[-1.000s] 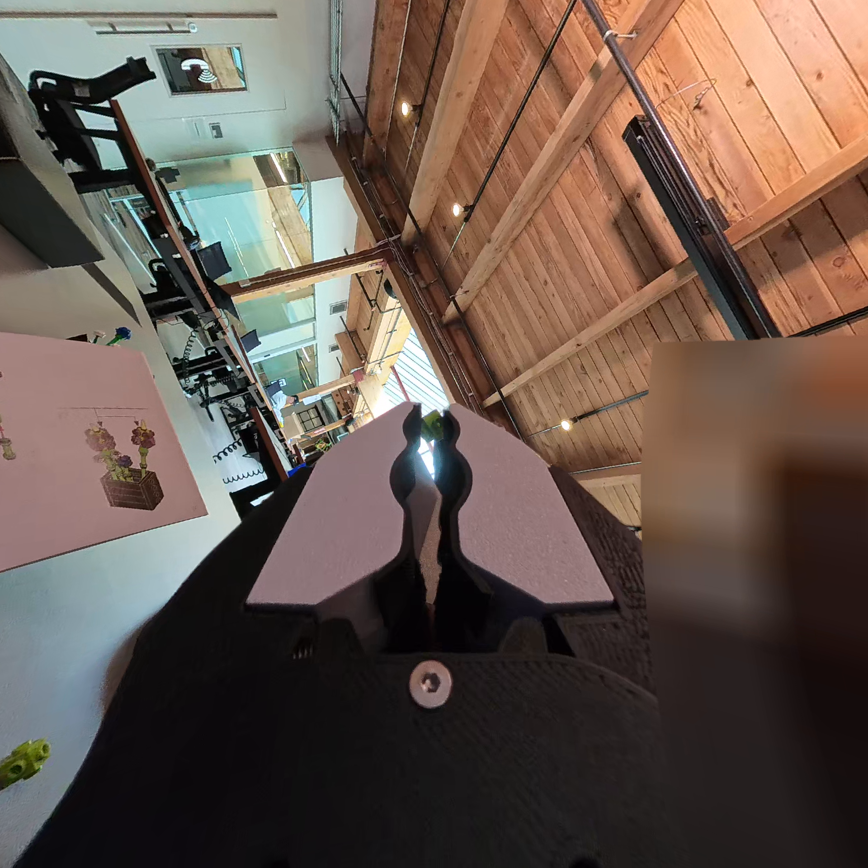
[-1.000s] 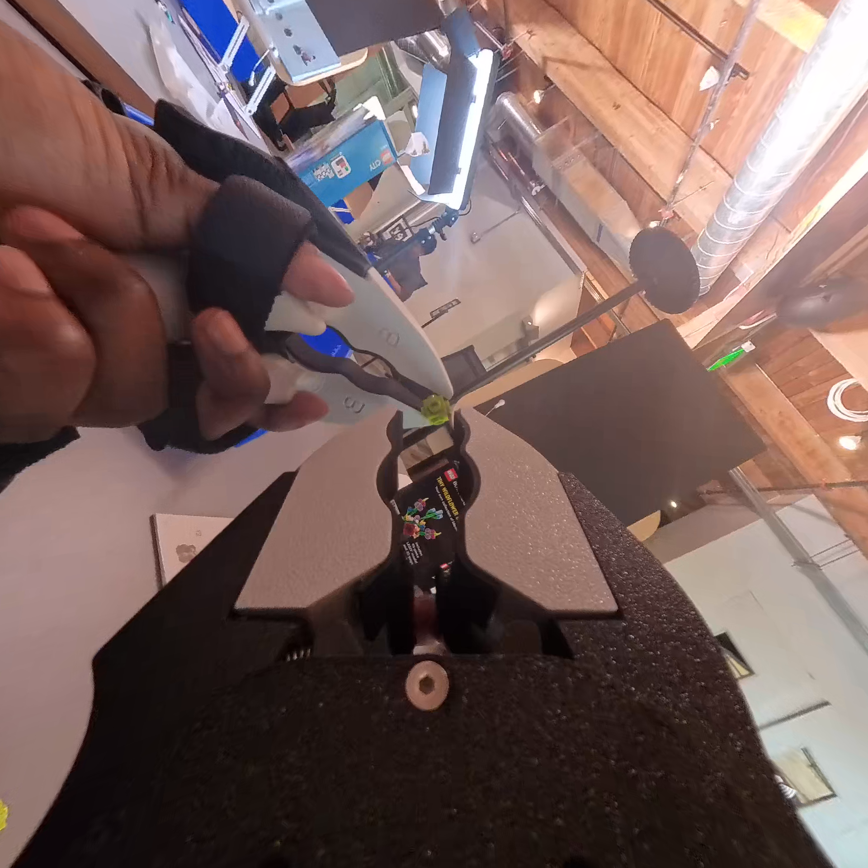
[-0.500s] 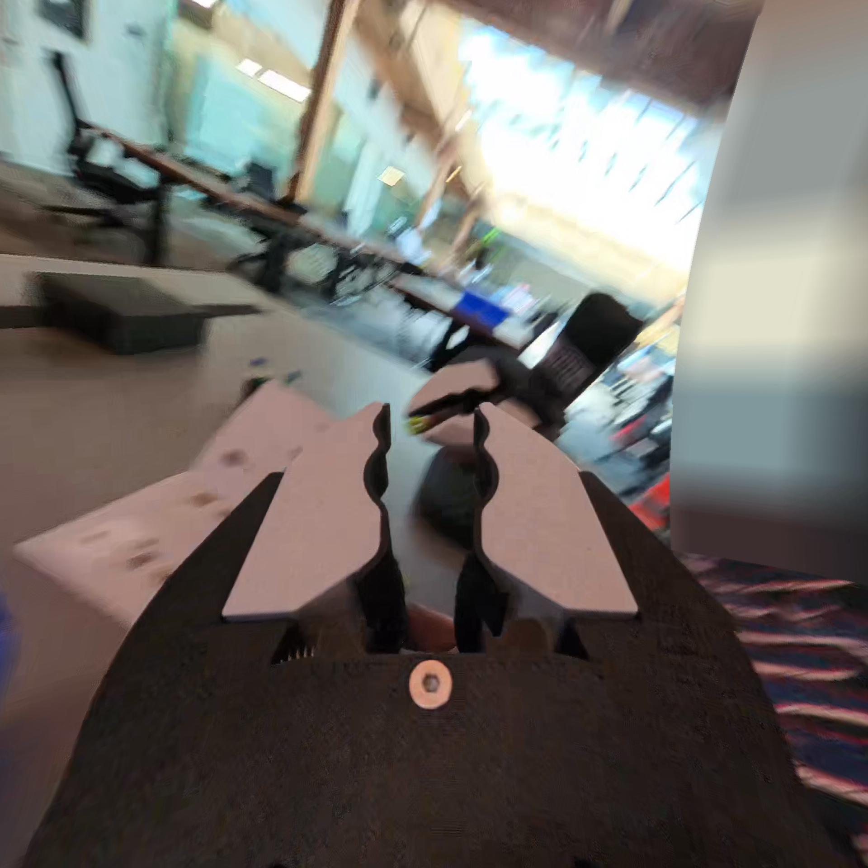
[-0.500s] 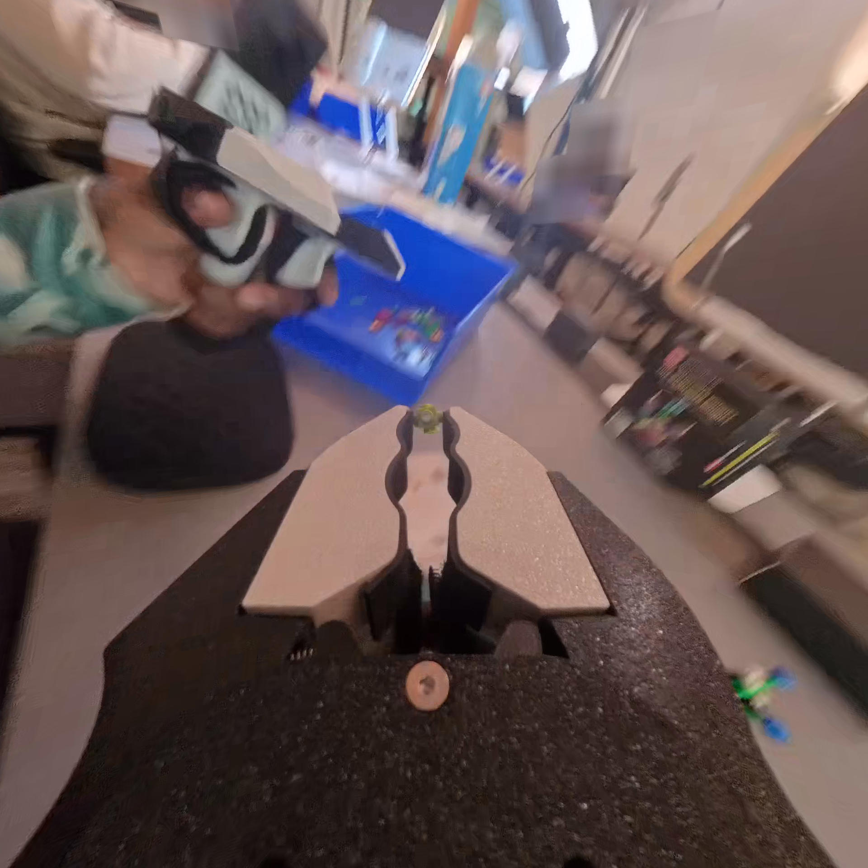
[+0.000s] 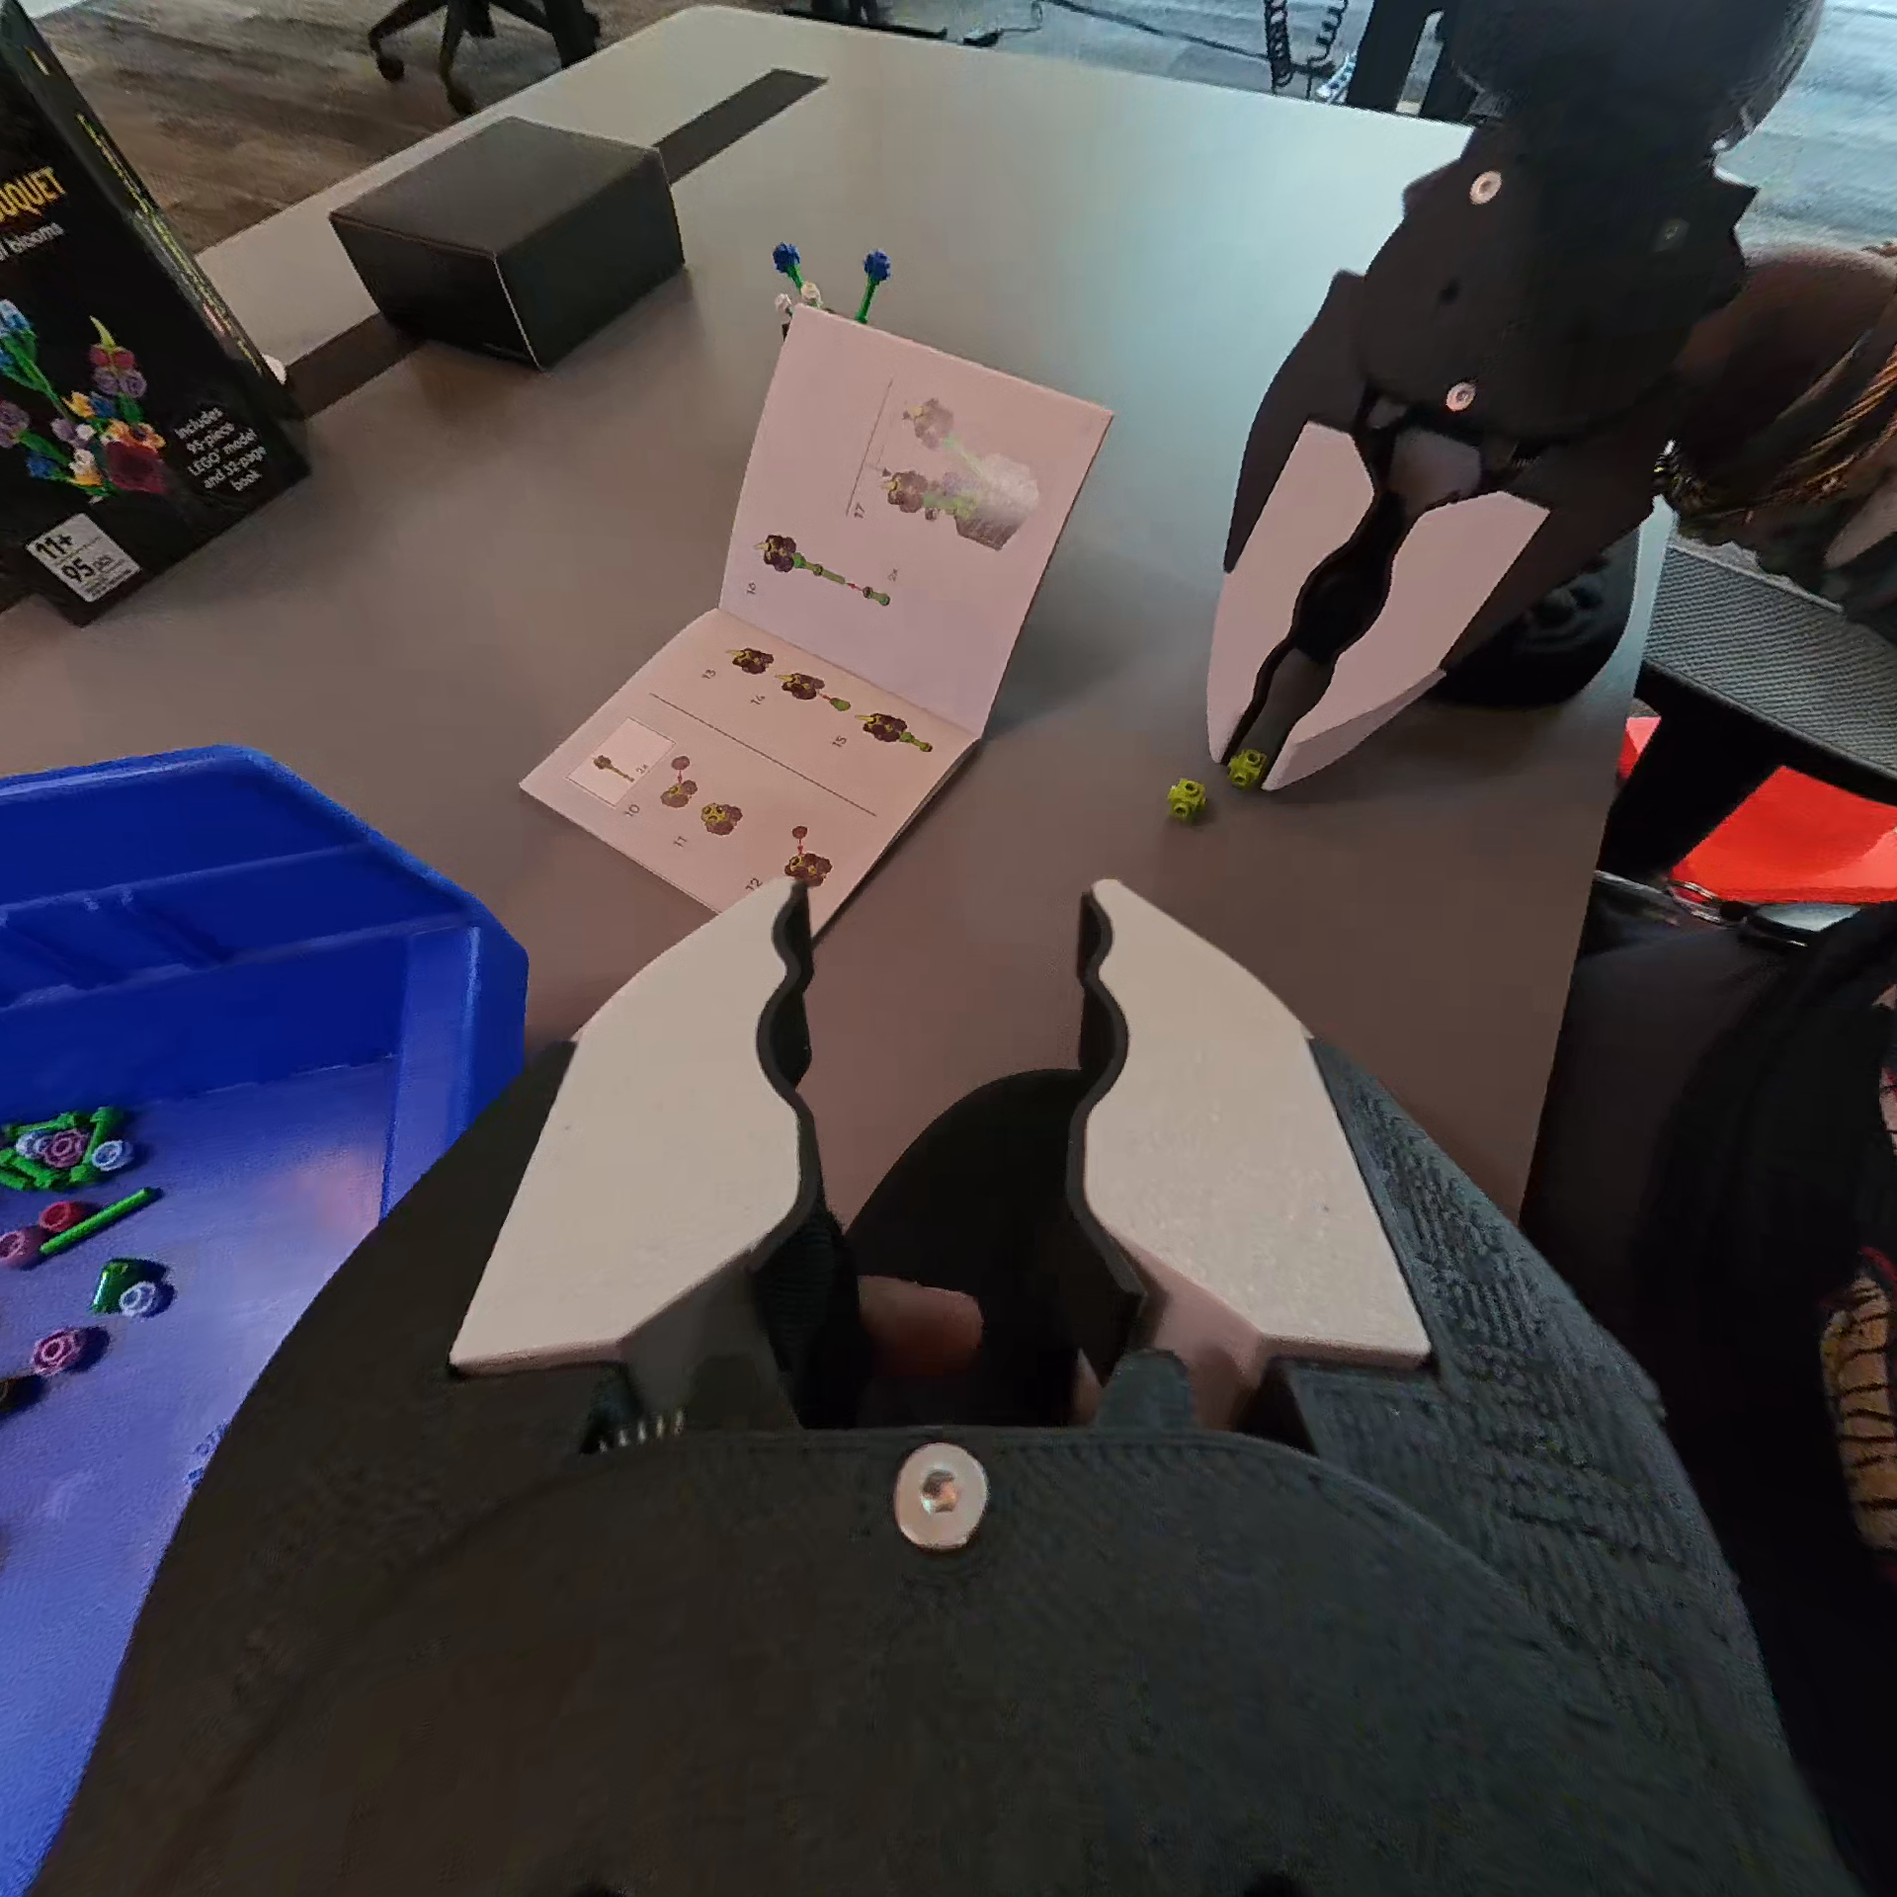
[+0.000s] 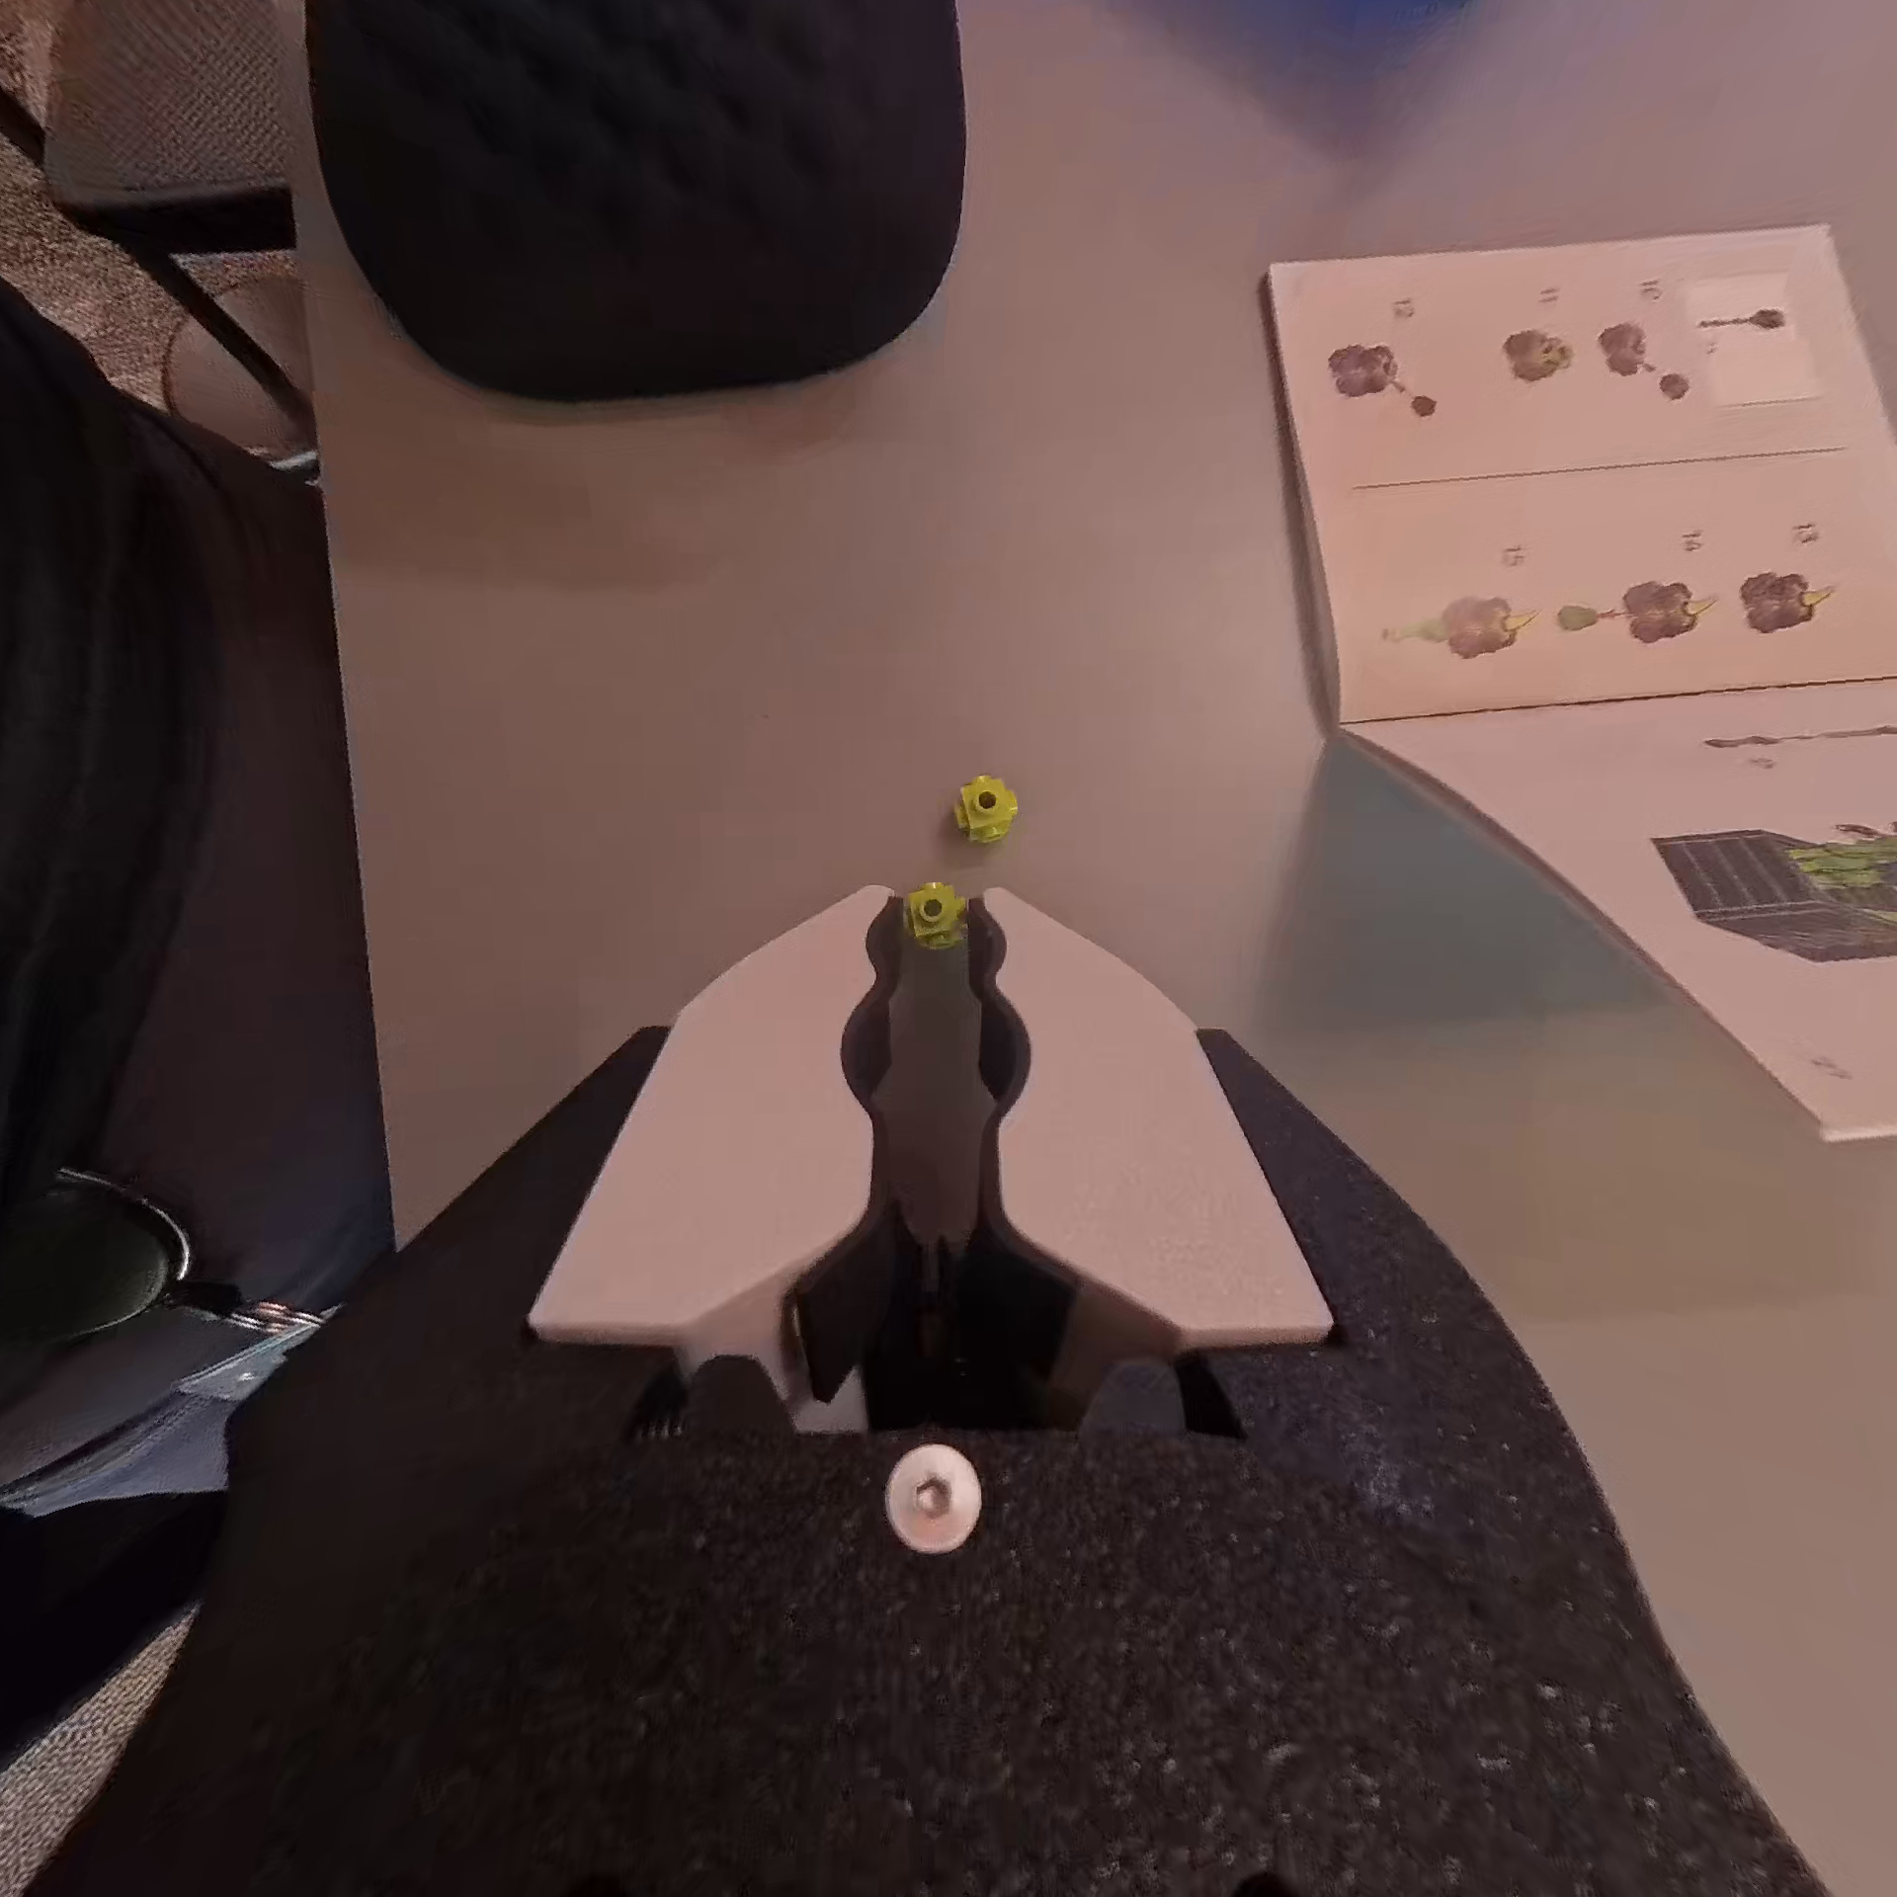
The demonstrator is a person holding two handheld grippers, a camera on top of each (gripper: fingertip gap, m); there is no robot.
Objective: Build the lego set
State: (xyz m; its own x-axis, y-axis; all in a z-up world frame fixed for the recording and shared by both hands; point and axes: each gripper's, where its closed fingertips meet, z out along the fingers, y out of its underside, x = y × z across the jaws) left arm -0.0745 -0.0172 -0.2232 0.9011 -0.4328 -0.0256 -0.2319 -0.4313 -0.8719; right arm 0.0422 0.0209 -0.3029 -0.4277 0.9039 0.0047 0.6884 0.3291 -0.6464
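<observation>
My right gripper (image 6: pixel 934 901) is shut on a small lime-green studded piece (image 6: pixel 932 914) and holds it down at the grey table (image 6: pixel 636 636). A second lime-green piece (image 6: pixel 988 811) lies loose just beyond its tips. The left wrist view shows the right gripper (image 5: pixel 1247 772) tip-down on the table at the far right, with the held piece (image 5: pixel 1246 766) and the loose piece (image 5: pixel 1187 799) beside it. My left gripper (image 5: pixel 944 903) is wide open and empty above the table, next to the blue bin (image 5: pixel 431 985).
The blue bin holds several loose flower and stem pieces (image 5: pixel 72 1160). An open instruction booklet (image 5: pixel 821 708) stands mid-table, also in the right wrist view (image 6: pixel 1581 493). Two blue flowers (image 5: pixel 826 272), a black box (image 5: pixel 513 236) and the set's box (image 5: pixel 103 359) stand behind. A black cushion (image 6: pixel 636 185) lies at the table edge.
Both grippers swung down from pointing at the ceiling to the table. The left gripper let go of the lime piece and opened wide. The right gripper carried it down to the table.
</observation>
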